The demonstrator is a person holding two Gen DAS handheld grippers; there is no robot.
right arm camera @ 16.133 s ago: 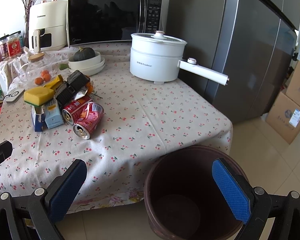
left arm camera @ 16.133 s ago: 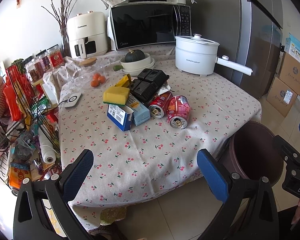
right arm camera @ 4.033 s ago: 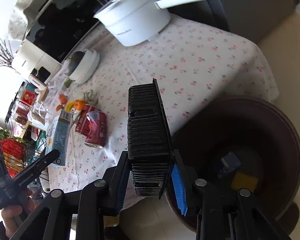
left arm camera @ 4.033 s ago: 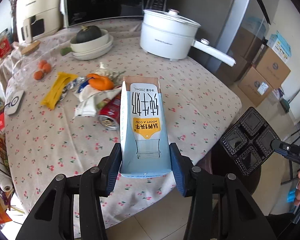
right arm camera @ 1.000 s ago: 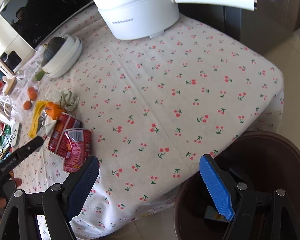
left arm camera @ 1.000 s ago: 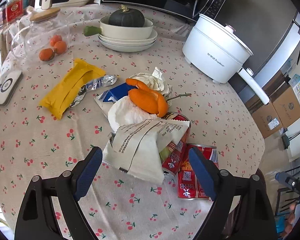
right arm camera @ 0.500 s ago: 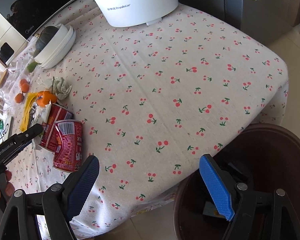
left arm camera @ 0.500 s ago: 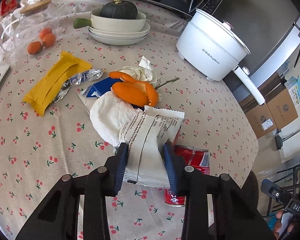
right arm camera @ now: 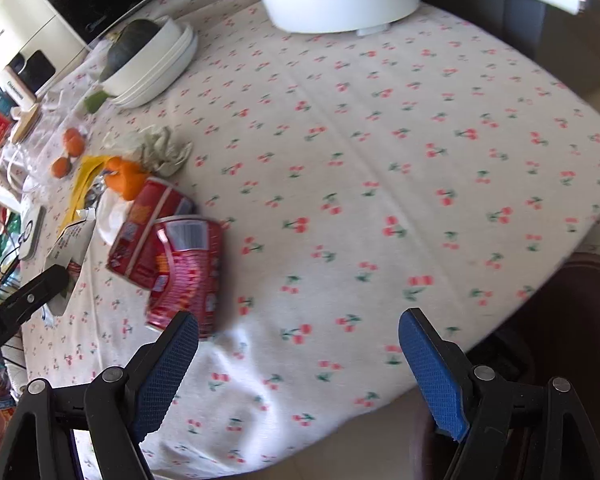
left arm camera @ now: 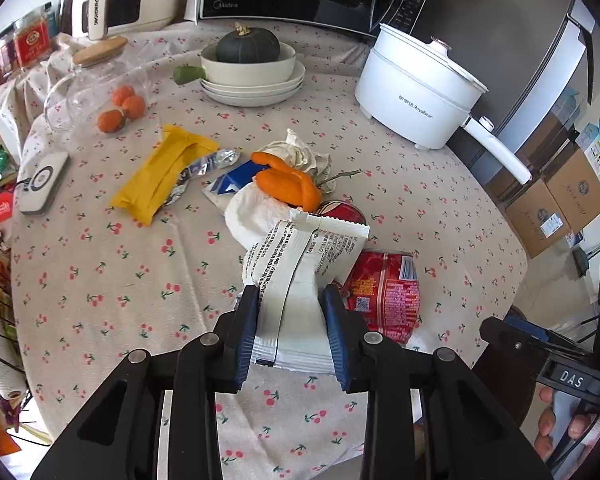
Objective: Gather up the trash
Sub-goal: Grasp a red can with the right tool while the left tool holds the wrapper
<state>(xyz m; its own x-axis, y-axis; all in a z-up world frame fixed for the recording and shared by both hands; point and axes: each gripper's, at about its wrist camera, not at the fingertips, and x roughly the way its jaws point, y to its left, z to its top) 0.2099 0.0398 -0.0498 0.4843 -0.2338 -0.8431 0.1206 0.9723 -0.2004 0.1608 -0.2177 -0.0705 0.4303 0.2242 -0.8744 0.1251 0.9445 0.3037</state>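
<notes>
1. The left gripper (left arm camera: 290, 330) pinches a white snack wrapper (left arm camera: 300, 280); its blue ribbed pads (left arm camera: 247, 332) press both sides and the jaws are closing tighter. The wrapper is thin, creased film with a folded seam, a serrated lower edge and small black print too fine to read.
2. The wrapper stands up from the cherry-print tablecloth (left arm camera: 100, 280), its top edge leaning over a crushed red can (left arm camera: 384, 292) just beside it.
3. More trash lies behind it: curled orange peel (left arm camera: 288, 184) on soft white tissue (left arm camera: 256, 216), a crumpled grey-white paper wad (left arm camera: 300, 154), a blue-and-white packet (left arm camera: 236, 178) and a flat yellow wrapper (left arm camera: 160, 172) with torn silver foil at its end.
4. A second red can (right arm camera: 148, 220) shows in the right wrist view, touching the dented one; in the left view it is mostly hidden behind the peel and wrapper.
5. The right gripper (right arm camera: 298, 356) is spread wide with nothing between its fingers, hovering over the table's near edge, close to the dented can.
6. A dark brown bin (right arm camera: 572, 320) is cut off at the right edge; its inside cannot be seen.
7. The right wrist view is motion-blurred, so labels there are unreadable.
8. At the back stand a smooth white electric pot (left arm camera: 416, 92) and a dark green squash (left arm camera: 247, 48) in stacked cream bowls (left arm camera: 256, 76).
</notes>
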